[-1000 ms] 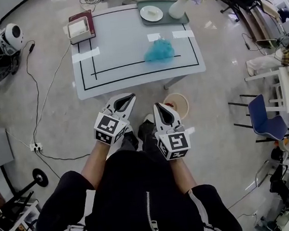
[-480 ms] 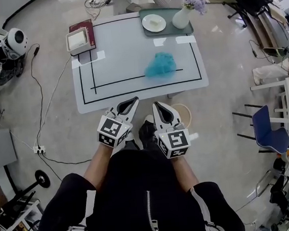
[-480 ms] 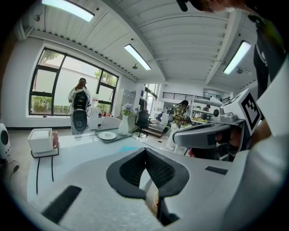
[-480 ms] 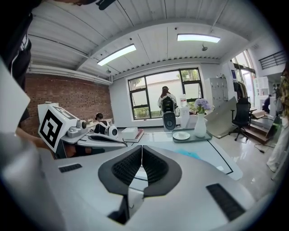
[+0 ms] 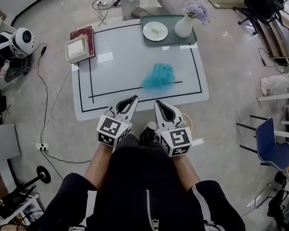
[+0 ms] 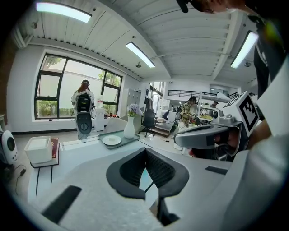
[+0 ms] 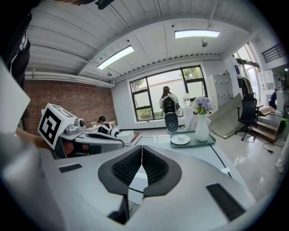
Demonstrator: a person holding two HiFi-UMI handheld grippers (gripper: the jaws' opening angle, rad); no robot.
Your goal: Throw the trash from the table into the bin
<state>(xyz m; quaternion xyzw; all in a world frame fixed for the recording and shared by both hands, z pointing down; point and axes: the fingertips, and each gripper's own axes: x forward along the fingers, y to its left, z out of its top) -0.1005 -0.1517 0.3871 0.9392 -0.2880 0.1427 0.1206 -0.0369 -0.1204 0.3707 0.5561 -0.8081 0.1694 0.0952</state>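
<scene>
Trash: one crumpled blue wad (image 5: 158, 76), thin plastic or tissue, I can't tell which. It lies on the right half of the white table (image 5: 119, 64), across the front line of the black tape rectangle marked on the top. Nothing touches it.

Bin (image 5: 188, 119): only a pale curved rim shows, on the floor under the table's near edge. The rest is hidden by the right gripper.

Right gripper (image 5: 159, 103): jaws pressed together, nothing between them. Tip just over the table's near edge and pointing across it. The wad is straight ahead, well apart from the tip.

Left gripper (image 5: 131, 99): jaws also together and empty. It is beside the right one, angled slightly inward, tip over the same edge.

Person holding both stands at the table's near side in a dark zip-up top, forearms out.

Far side of the table:
- grey-green tray (image 5: 150, 43) at the right corner
- white plate (image 5: 155, 31) on the tray
- white vase (image 5: 182, 26) with purple flowers (image 5: 197, 10), also on the tray
- white box (image 5: 76, 48) at the left corner, on a dark red book (image 5: 87, 32)

Floor: pale and glossy. A power strip (image 5: 41, 146) with a black cable lies to the left, a blue chair (image 5: 269, 143) stands off to the right.
</scene>
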